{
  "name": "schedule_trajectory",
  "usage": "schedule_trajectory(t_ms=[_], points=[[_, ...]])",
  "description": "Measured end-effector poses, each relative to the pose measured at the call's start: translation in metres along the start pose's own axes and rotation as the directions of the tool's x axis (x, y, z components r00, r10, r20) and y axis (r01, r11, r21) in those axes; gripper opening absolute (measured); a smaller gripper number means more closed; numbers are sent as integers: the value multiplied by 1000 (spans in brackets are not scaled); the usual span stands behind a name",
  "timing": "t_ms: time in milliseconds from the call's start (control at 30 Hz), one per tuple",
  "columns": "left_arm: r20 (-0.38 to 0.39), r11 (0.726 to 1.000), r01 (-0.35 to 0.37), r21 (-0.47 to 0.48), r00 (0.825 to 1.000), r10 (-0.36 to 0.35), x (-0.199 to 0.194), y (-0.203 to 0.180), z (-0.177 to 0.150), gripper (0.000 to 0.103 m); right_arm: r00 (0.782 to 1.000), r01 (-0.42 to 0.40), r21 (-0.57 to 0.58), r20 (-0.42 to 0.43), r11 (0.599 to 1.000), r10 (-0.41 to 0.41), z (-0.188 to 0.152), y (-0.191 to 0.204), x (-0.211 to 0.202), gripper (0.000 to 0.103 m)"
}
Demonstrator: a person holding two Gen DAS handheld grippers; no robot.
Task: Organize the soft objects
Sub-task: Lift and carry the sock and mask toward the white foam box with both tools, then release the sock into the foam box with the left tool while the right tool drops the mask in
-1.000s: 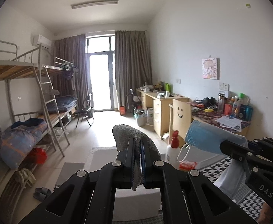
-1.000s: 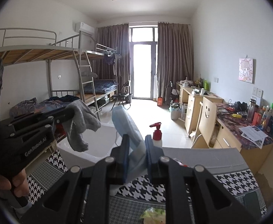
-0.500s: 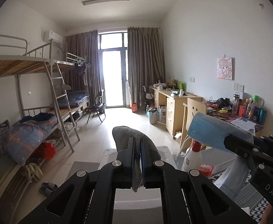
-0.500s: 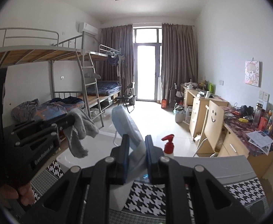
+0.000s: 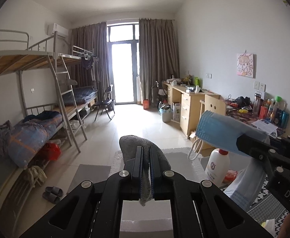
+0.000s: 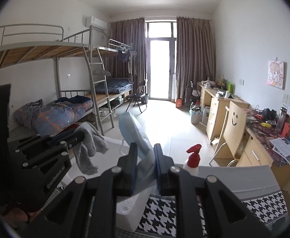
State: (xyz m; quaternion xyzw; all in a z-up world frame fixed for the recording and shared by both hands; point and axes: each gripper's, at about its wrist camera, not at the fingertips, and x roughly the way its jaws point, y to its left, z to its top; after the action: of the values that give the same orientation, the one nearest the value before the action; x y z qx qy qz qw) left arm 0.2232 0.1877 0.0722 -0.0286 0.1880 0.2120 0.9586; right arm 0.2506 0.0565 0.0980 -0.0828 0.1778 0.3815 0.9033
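Grey cloth (image 5: 137, 144) and blue mask (image 6: 133, 132) each clamped in a hand-held gripper.

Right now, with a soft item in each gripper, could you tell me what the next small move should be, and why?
Probably lower the left gripper toward the white foam box beneath it: its jaws are shut on the grey cloth, which hangs above the box, and the right gripper holds the blue face mask aloft.
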Motion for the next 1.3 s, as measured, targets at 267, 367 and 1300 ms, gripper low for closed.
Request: schedule_trajectory(t_ms=[267,367,1300], points=[[-62,999,36,-10,997,-37,24,6,-3,9,1000,-1,-7,-26,1000,1,3,3,11,20],[-88,999,32,-16,996,-33,30,9,-7,39,1000,5,-11,-31,1000,-5,5,4,14,20],[-7,989,-113,-90,994,113,-27,66,-24,102,991,-55,-32,-124,998,50,8,29,60,20]])
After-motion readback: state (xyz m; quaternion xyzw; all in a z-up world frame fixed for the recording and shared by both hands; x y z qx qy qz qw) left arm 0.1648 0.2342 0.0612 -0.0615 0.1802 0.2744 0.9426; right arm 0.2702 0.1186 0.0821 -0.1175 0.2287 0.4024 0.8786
